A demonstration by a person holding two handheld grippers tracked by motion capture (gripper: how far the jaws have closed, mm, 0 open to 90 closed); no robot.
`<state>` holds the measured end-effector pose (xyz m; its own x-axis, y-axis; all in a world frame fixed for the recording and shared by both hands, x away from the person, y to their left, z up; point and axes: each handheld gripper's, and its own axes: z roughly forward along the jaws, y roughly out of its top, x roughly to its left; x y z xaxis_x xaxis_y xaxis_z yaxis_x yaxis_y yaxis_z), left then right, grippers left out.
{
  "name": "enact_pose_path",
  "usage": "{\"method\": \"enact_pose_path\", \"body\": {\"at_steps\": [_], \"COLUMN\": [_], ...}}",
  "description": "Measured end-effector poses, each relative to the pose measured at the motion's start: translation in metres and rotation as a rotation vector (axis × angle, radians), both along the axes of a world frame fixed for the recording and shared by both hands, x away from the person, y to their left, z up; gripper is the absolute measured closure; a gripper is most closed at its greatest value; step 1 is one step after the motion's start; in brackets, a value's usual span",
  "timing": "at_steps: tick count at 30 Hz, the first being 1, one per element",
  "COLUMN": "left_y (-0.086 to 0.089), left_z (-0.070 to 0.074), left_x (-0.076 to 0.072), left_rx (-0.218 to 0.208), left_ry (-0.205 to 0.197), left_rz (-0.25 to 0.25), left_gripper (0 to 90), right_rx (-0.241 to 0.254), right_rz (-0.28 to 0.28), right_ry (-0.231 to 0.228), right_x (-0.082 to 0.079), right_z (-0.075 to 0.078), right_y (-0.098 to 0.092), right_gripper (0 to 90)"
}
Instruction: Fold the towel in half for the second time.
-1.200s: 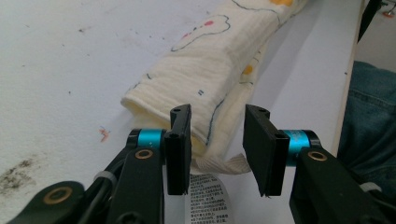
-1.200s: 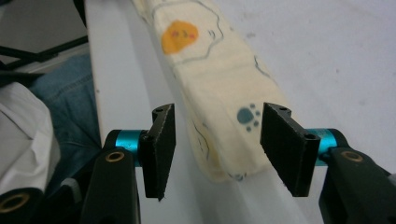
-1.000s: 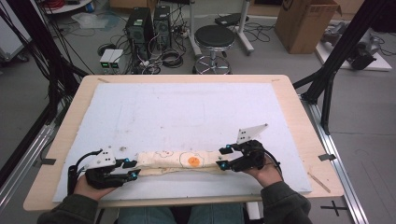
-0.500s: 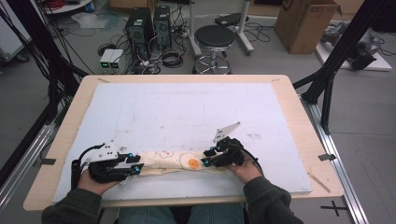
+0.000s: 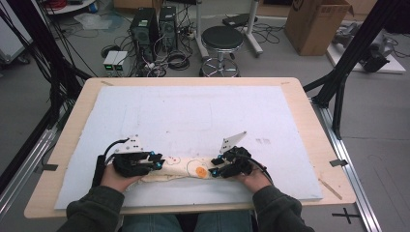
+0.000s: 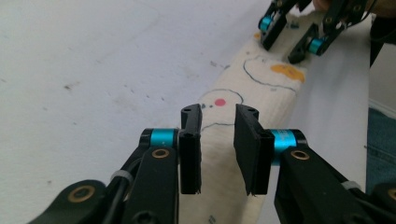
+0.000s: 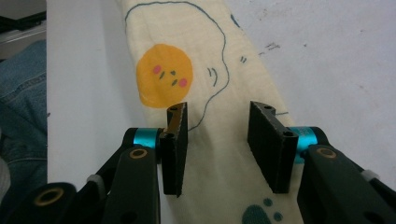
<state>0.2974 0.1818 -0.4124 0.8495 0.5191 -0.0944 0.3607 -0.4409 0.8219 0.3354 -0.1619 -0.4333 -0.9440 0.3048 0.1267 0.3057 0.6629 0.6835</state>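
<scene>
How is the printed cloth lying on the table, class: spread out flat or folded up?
Folded: the cloth lies as a long narrow strip on the white mat, its egg print cut off at the strip's edges.

Your dark olive sleeves (image 5: 92,210), blue jeans (image 7: 21,107), left tongs (image 6: 218,149) black with ribbed pads, cyan collars, brass-ringed pivots, right tongs (image 7: 224,144) built alike, grey three-cornered plate (image 5: 233,141) on top, black cable (image 5: 112,145) looping off

Grey floor (image 5: 382,130) strewn with cables, round black stool (image 5: 222,37), brown cardboard box (image 5: 315,24), black computer towers (image 5: 154,26) placed behind pale wooden table (image 5: 309,111)
</scene>
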Motion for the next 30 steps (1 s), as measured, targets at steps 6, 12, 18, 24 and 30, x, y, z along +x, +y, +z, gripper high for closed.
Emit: {"method": "enact_pose_path", "body": {"at_steps": [6, 12, 18, 24, 30], "left_y": [-0.007, -0.005, -0.005, -0.007, -0.016], "left_z": [-0.012, -0.021, -0.023, -0.014, -0.005], "left_x": [-0.006, -0.014, -0.015, -0.014, -0.007], "left_rx": [0.060, 0.074, 0.082, 0.054, 0.061], "left_ry": [0.055, 0.079, 0.072, 0.045, 0.021], "left_rz": [-0.056, -0.063, -0.064, -0.058, -0.062], "left_gripper": [76.1, 76.4, 75.1, 73.0, 73.0], "right_rx": [-0.002, -0.006, 0.051, 0.056, 0.018], "right_rz": [-0.020, -0.042, -0.039, 0.011, 0.029], "right_ry": [-0.012, -0.025, -0.032, -0.048, -0.067], "right_x": [0.002, 0.003, -0.001, -0.004, -0.002], "right_z": [-0.001, -0.001, 0.012, 0.020, 0.021], "right_y": [-0.002, -0.002, 0.008, 0.038, 0.059], "right_gripper": [55.6, 55.5, 53.2, 51.4, 51.6]}}
